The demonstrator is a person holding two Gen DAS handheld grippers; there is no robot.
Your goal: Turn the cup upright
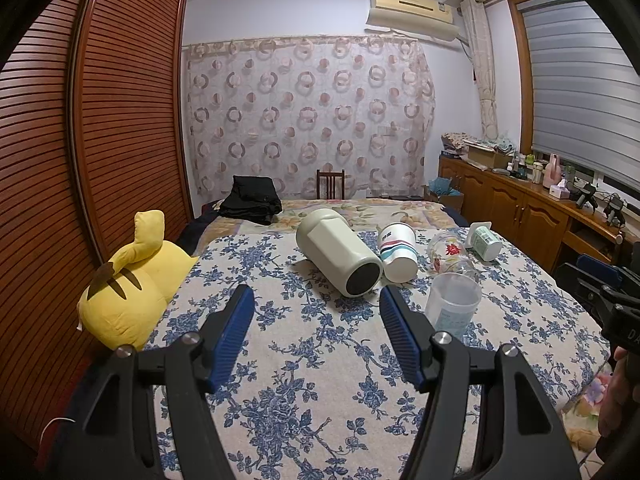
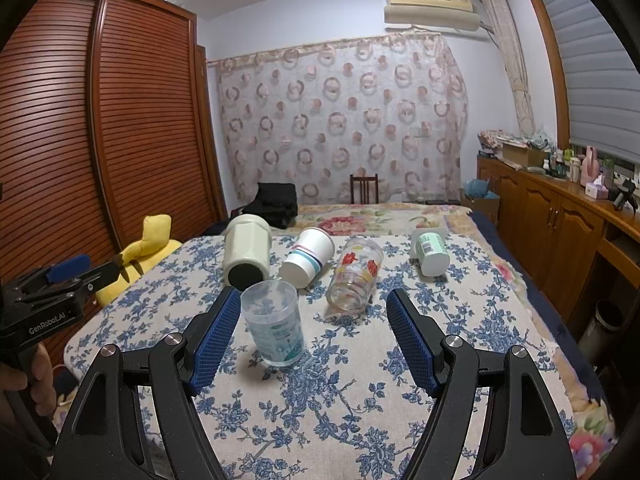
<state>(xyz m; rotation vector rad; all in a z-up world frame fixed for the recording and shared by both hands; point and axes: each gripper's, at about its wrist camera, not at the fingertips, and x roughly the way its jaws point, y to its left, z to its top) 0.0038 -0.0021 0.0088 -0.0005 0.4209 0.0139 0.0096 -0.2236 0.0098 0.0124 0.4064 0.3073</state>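
Soft quilt (image 2: 320, 420): glass tumbler (image 2: 354, 276) at your spread right gripper's (image 2: 312, 316) twelve o'clock may roll (left gripper (image 1: 316, 312) spread too).

The left gripper (image 2: 66, 276) has white letters on its black side that say "GenRobot.AI". The glass cup (image 1: 450, 254) has one red Chinese sign on it. The writing on the other cups is too small to read.

A yellow plush toy (image 1: 132, 280) lies at the bed's (image 1: 300, 360) edge beside a slatted wooden wardrobe (image 1: 100, 120), black clothes (image 1: 252, 200) farther back
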